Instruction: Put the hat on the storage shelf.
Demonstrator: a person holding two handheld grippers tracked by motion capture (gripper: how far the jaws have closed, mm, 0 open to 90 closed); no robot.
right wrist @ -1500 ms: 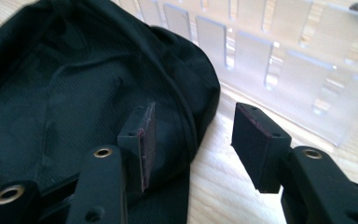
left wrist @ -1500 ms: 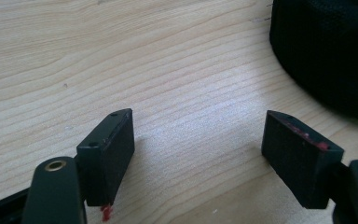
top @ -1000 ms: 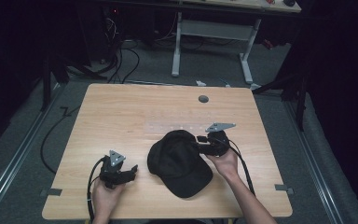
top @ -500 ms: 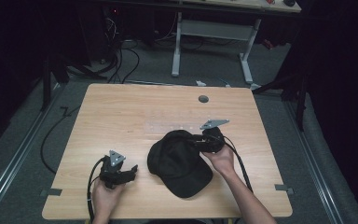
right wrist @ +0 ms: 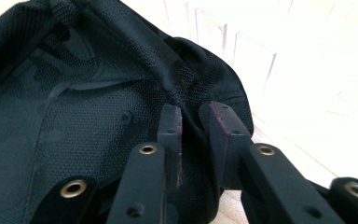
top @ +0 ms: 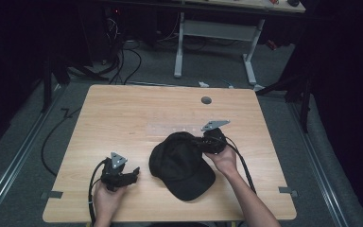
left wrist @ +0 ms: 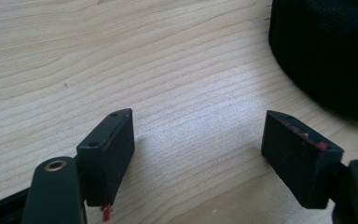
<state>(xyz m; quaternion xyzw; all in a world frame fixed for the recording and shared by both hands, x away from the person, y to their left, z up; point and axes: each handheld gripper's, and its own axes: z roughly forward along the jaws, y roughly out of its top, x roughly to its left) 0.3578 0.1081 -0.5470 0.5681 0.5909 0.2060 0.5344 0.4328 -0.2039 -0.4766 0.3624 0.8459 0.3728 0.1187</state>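
The cap [top: 182,163] lies on the desk [top: 123,118]. The right gripper [right wrist: 196,122] jaws have just been closing, pinching its rim fabric; this shallow hold may slip. The left gripper [left wrist: 198,154] jaws stand wide, empty.

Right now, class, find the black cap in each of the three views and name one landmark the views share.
High view: the black cap lies on the table's near half, right of centre.
Left gripper view: its edge fills the top right corner.
Right gripper view: its mesh fills the left and centre, a fold between the right gripper jaws.
Shared landmark: the pale wooden table.
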